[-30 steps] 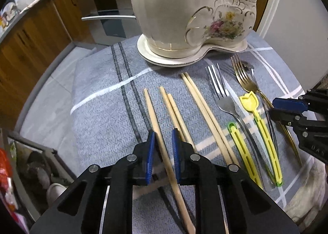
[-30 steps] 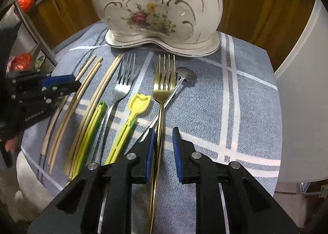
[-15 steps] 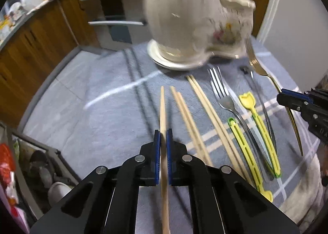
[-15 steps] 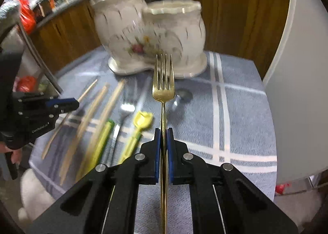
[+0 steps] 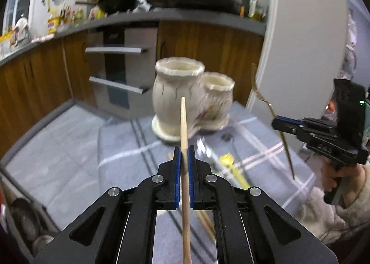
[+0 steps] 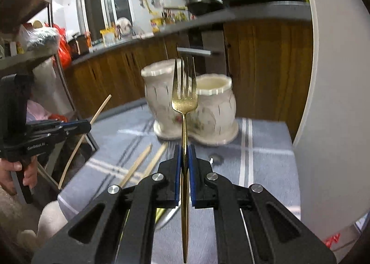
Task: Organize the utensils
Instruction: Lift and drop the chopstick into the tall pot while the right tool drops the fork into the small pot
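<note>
My left gripper [image 5: 184,154] is shut on a wooden chopstick [image 5: 183,122] and holds it in the air, tip up, in front of the cream twin-pot utensil holder [image 5: 182,92]. My right gripper [image 6: 184,154] is shut on a gold fork [image 6: 184,99], tines up, lifted in front of the holder [image 6: 215,104]. In the left wrist view the right gripper [image 5: 276,122] with the fork [image 5: 270,106] hangs to the right. In the right wrist view the left gripper [image 6: 89,126] with the chopstick [image 6: 97,111] is at the left.
On the grey striped cloth [image 6: 261,166] lie more chopsticks [image 6: 138,163], a spoon [image 6: 216,157] and yellow-green utensils [image 5: 231,166]. A white wall panel [image 6: 328,102] stands at the right. Wooden cabinets and an oven [image 5: 118,72] are behind the table.
Both grippers have risen and tilted up from the cloth. The chopstick and the gold fork now stand high in the air before the holder.
</note>
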Available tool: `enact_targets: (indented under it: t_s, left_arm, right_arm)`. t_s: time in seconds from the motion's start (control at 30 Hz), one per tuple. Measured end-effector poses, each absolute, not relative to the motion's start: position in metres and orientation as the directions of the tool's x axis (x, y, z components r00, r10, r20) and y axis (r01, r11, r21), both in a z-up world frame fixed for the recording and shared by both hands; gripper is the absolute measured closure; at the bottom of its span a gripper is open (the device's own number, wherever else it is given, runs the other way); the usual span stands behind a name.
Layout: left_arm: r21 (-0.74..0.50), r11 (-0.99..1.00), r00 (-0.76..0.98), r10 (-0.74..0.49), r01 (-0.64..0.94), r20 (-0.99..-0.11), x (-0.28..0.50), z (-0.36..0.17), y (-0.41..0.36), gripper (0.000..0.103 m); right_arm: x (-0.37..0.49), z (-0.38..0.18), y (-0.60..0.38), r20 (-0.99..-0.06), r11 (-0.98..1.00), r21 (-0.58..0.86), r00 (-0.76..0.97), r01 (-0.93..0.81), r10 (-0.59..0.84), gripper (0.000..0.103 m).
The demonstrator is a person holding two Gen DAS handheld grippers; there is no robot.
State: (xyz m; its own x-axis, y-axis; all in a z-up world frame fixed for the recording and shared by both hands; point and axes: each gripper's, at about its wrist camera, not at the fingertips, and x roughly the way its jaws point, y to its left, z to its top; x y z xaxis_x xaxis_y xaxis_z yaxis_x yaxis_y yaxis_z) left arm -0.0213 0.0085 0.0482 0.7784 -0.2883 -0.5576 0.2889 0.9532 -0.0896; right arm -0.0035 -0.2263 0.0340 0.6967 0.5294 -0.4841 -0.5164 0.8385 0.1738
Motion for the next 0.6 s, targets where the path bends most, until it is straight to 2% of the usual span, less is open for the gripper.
enact_targets:
  t_s: [0.13,0.33,0.43,0.6]
  left_arm:
    - [-0.134,0.936,0.808,-0.349,0.326,-0.474,-0.005,0.078,0.010,0.097]
    - [-0.128,0.925,0.846,-0.378,0.357,-0.375,0.053,0.124,0.000,0.097]
    - [-0.161,0.910,0.837,-0.415,0.383,-0.357,0.089,0.137,-0.004,0.097]
    - [-0.165,0.924,0.877,-0.379,0.344,-0.296,0.137,0.148,-0.012,0.097]
  right_arm:
    - [0.023,0.062,-0.225,-0.391,0.844,0.183,0.751,-0.504,0.533,0.097]
    - [0.081,0.095,-0.218,-0.265,0.847,0.257,0.809,-0.465,0.524,0.097]
    - [0.108,0.101,-0.214,-0.225,0.846,0.310,0.832,-0.433,0.508,0.097]
    - [0.141,0.095,-0.210,-0.201,0.856,0.360,0.865,-0.372,0.460,0.097]
